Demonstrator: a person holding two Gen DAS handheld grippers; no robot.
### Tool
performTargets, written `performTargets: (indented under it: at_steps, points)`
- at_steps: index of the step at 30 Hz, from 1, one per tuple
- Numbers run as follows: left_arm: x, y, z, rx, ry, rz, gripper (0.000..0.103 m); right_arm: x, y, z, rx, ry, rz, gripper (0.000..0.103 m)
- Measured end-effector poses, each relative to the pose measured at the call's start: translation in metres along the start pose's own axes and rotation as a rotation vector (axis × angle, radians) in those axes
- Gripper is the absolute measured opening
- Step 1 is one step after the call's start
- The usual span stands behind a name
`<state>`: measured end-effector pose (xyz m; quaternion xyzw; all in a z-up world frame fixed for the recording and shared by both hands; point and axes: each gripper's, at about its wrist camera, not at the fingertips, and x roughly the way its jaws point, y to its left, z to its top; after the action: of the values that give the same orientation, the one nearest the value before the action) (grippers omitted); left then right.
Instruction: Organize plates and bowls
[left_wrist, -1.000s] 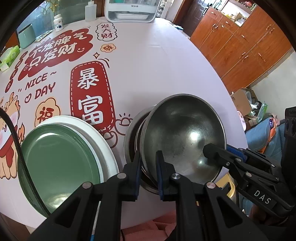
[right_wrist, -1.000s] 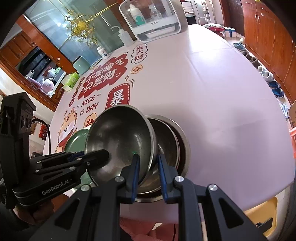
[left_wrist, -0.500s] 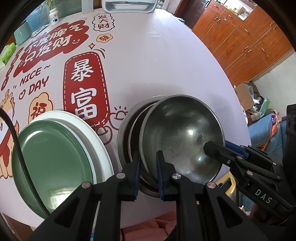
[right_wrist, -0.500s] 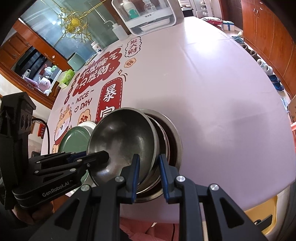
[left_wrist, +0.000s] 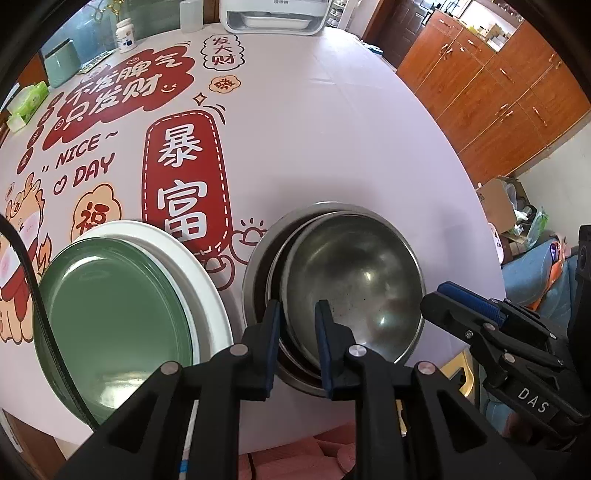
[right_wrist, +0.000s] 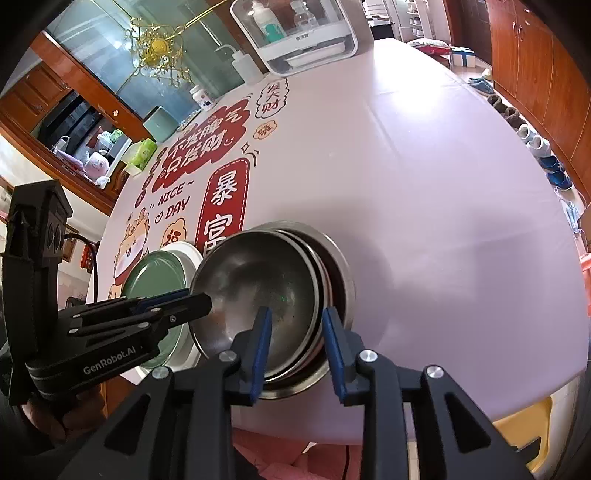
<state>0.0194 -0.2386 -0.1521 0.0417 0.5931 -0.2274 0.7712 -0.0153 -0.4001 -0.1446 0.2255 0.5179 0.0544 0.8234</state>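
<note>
Top bowl: round stainless-steel bowl (left_wrist: 354, 288) sitting nested, slightly tilted, in the stack of steel bowls (left_wrist: 258, 273) near the front edge of the desk.
Left gripper: black two-finger left gripper (left_wrist: 297, 325) straddling the near left rim of the top bowl, jaws opening, rim lying between them with a gap showing, released.
Right gripper: black two-finger right gripper (right_wrist: 297, 336) reaching over the near right rim of the stack, jaws opening, rims lying between the blue pads (right_wrist: 263, 343) with clear gaps, released.
Plates: round green plate (left_wrist: 110, 314) lying on a larger round white plate (left_wrist: 184, 258), just beside the bowl stack on its left.
Desk: round desk under a pale lilac printed cloth (left_wrist: 332, 129), carrying everything.
</note>
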Motion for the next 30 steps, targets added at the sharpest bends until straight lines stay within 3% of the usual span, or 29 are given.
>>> performTargets:
  at_steps: [13,17,19,21,28,30]
  points:
    - [-0.017,0.008,-0.002,-0.030,-0.075,0.005,0.027,-0.004,-0.022,-0.011,0.098,0.005,0.030,0.033]
    - [-0.013,0.015,0.001,-0.026,-0.064,0.016,0.031,-0.002,-0.032,-0.018,0.164,0.014,0.063,0.044]
    - [-0.011,0.017,0.002,-0.024,-0.058,0.013,0.033,-0.001,-0.038,-0.021,0.210,0.019,0.079,0.045]
    - [-0.008,0.020,0.005,-0.017,-0.054,0.008,0.046,0.002,-0.043,-0.023,0.251,0.029,0.094,0.045]
    - [0.003,0.019,0.018,0.041,-0.019,0.017,0.051,0.014,-0.059,-0.033,0.412,0.061,0.150,0.047]
    - [0.007,0.019,0.022,0.056,-0.007,0.016,0.056,0.018,-0.061,-0.034,0.451,0.066,0.166,0.049]
